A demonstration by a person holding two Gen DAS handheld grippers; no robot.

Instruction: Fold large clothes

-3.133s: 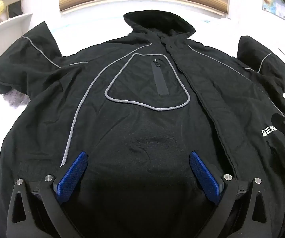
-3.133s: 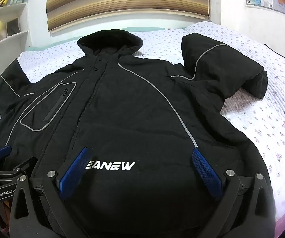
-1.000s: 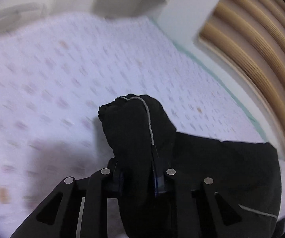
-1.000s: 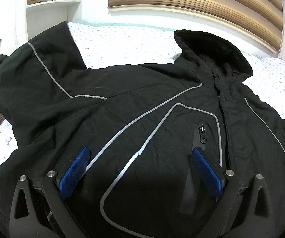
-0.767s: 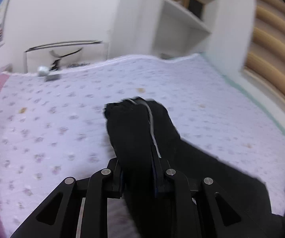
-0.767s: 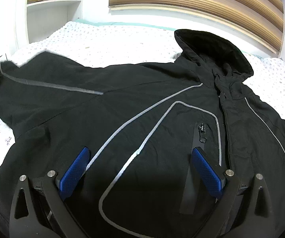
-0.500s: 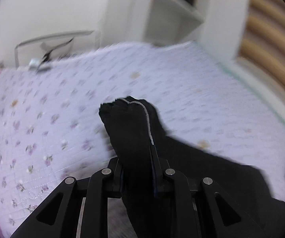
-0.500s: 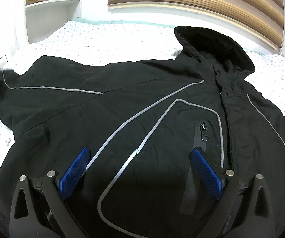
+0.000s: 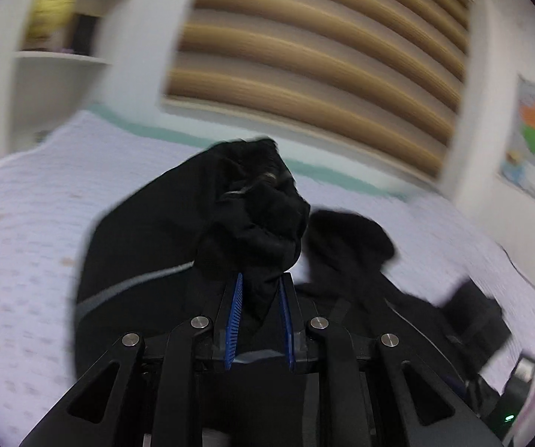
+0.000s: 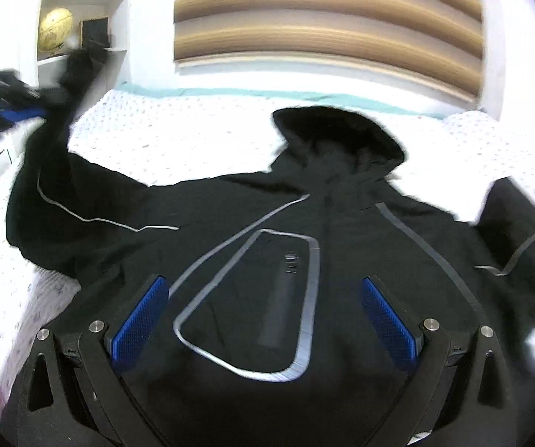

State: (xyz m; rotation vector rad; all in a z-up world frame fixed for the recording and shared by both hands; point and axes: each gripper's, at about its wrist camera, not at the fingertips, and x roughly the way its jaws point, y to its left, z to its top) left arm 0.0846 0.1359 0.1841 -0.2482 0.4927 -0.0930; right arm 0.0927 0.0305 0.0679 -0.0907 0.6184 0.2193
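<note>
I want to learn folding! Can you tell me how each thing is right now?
Left gripper: jaws shut on the sleeve.
Sleeve: bunched, lifted off the bed.
Jacket: spread front up on the bed.
Hood: lying flat.
Right gripper: jaws open, empty, over the jacket.

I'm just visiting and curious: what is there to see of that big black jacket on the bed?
The black hooded jacket with grey reflective piping lies front-up on the white flower-printed bedspread, hood toward the headboard. Its fabric looks matte and padded. Grey piping outlines a chest pocket with a vertical zip. One sleeve cuff is pinched in the left tongs and lifted off the bed; the other sleeve lies folded at the far side. The right tongs hover open above the chest.
</note>
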